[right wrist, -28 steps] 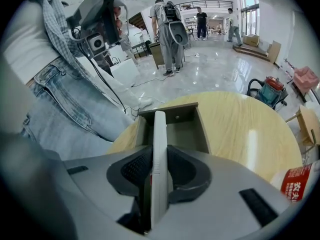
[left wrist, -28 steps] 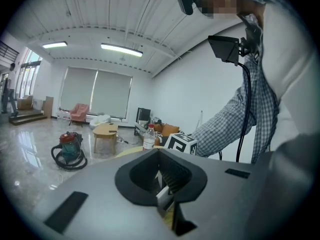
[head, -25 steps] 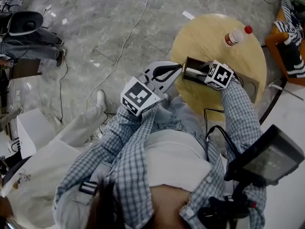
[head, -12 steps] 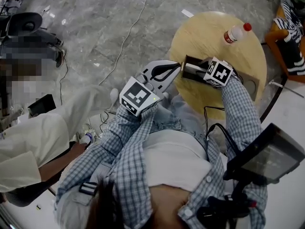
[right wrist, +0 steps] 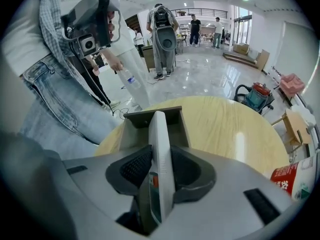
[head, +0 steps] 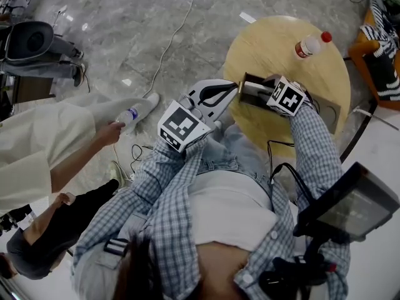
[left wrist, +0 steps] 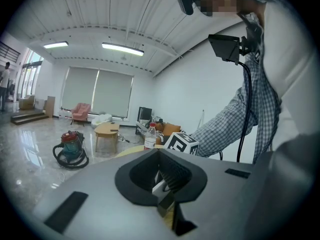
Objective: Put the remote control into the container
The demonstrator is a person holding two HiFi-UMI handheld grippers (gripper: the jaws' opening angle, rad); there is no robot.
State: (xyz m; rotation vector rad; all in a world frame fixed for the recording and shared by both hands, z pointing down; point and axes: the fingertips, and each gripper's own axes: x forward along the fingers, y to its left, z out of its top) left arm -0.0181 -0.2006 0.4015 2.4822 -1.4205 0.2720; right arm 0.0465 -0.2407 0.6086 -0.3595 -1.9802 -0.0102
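Note:
A grey-white remote control (right wrist: 160,149) stands on edge between the jaws of my right gripper (right wrist: 161,165), its far end inside the small open brown container (right wrist: 134,120). The pads still flank and touch the remote while the jaws are opening. In the head view the right gripper (head: 262,94) is at the container (head: 249,87) on the near left part of the round wooden table (head: 281,55). My left gripper (head: 232,89) hovers shut and empty just left of the container, its tips near the table's edge. The left gripper (left wrist: 165,184) shows closed jaws.
A plastic bottle (head: 310,45) with a red cap lies at the table's far side. A person in pale clothes stands at the left holding a water bottle (head: 128,114). Cables run over the marble floor. An orange chair (head: 375,61) stands at the right.
Both grippers have stayed nearly still at the container. The person at the left has shifted, and a hand with a water bottle now reaches out towards my side.

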